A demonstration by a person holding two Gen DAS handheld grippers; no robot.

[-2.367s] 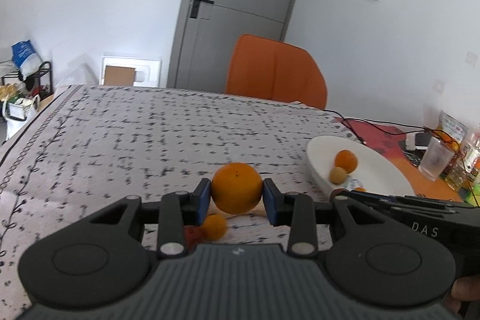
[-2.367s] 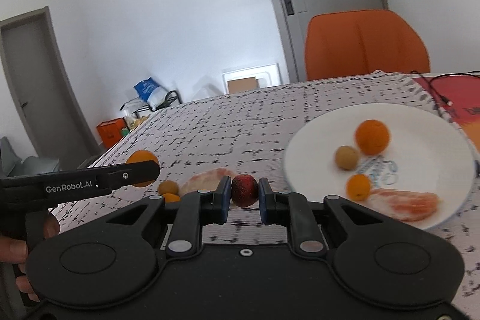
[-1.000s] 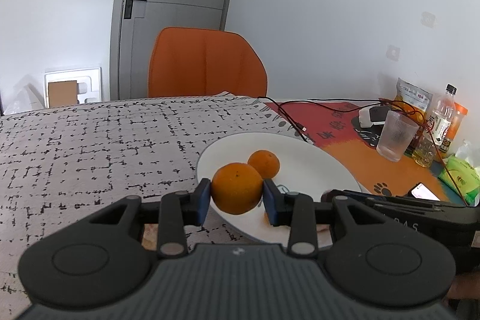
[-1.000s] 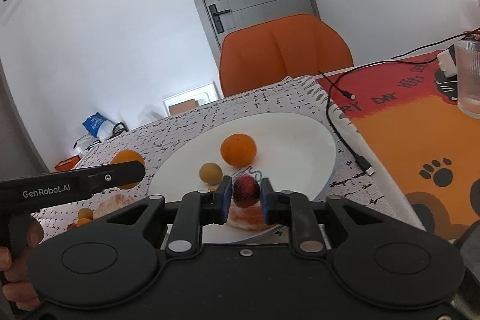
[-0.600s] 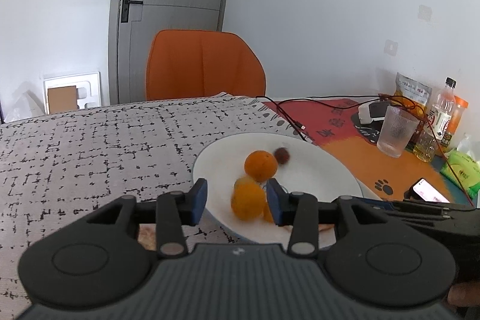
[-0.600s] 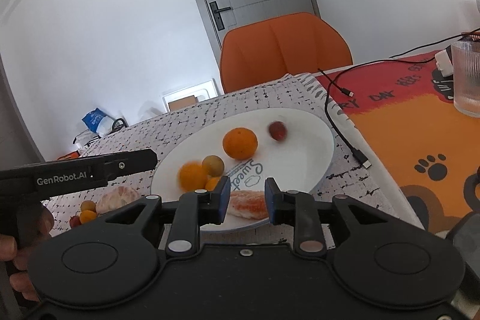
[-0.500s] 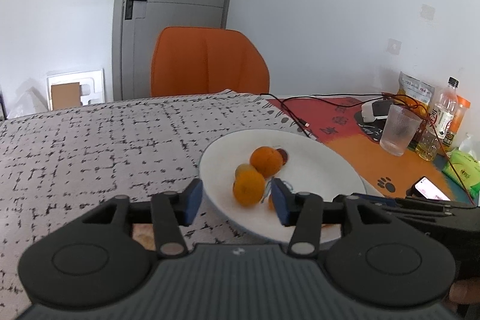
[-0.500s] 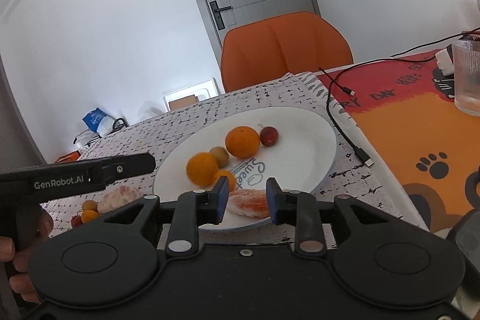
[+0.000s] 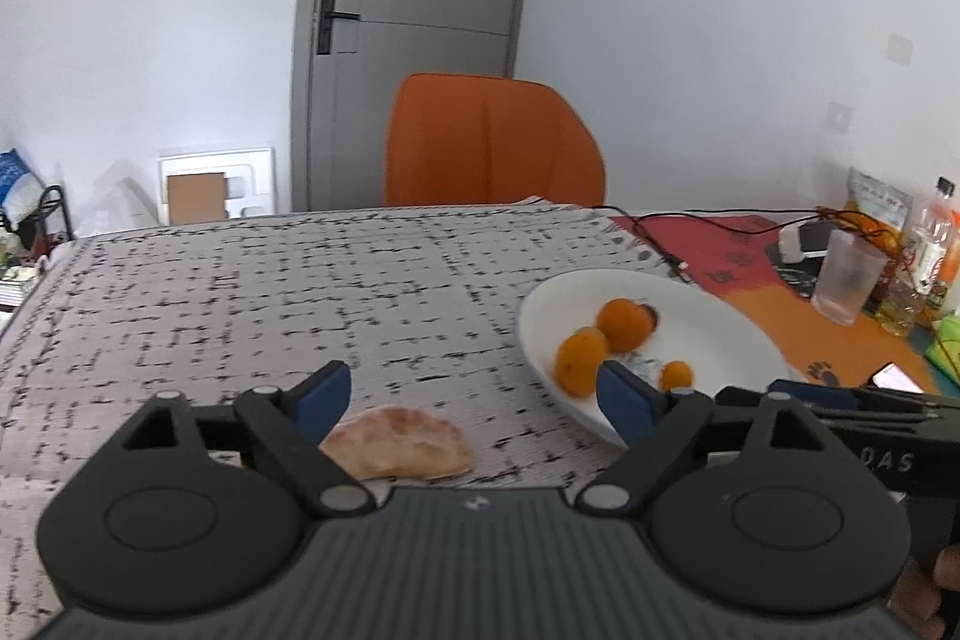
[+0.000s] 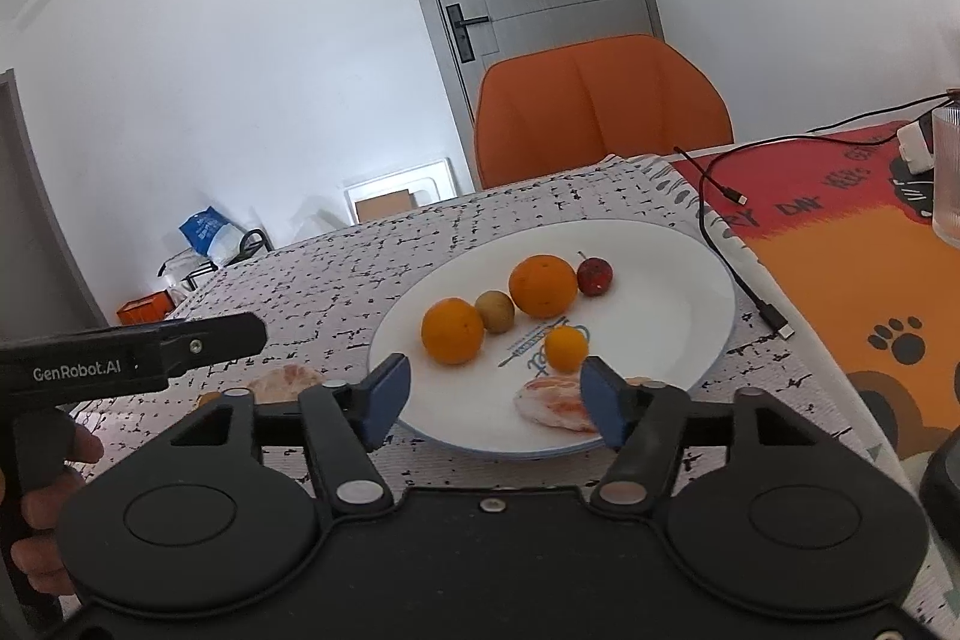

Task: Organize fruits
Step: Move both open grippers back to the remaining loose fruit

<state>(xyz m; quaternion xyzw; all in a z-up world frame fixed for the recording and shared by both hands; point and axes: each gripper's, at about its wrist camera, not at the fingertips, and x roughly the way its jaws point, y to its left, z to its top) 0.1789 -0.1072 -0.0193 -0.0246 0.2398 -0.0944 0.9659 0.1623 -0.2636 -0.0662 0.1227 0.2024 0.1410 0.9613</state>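
A white plate (image 10: 690, 280) on the patterned cloth holds two oranges (image 10: 453, 331) (image 10: 543, 286), a brown round fruit (image 10: 495, 311), a red fruit (image 10: 595, 275), a small orange fruit (image 10: 566, 347) and a peeled citrus piece (image 10: 552, 403). My right gripper (image 10: 495, 394) hovers at the plate's near rim, jaws opening, nothing between them. My left gripper (image 9: 474, 397) is left of the plate (image 9: 708, 334), jaws opening wide and empty, above a peeled citrus piece (image 9: 399, 445) lying on the cloth. That left gripper (image 10: 138, 352) also shows in the right wrist view.
An orange chair (image 9: 492, 142) stands behind the table. A black cable (image 10: 738, 280) runs along the plate's right side onto an orange and red mat (image 10: 840, 244). A glass (image 9: 846, 283), bottles and a phone (image 9: 894, 376) sit at the right.
Both grippers opened and let go: the orange and the red fruit dropped and rolled onto the plate. The left gripper swung left, away from the plate, over the peeled piece.
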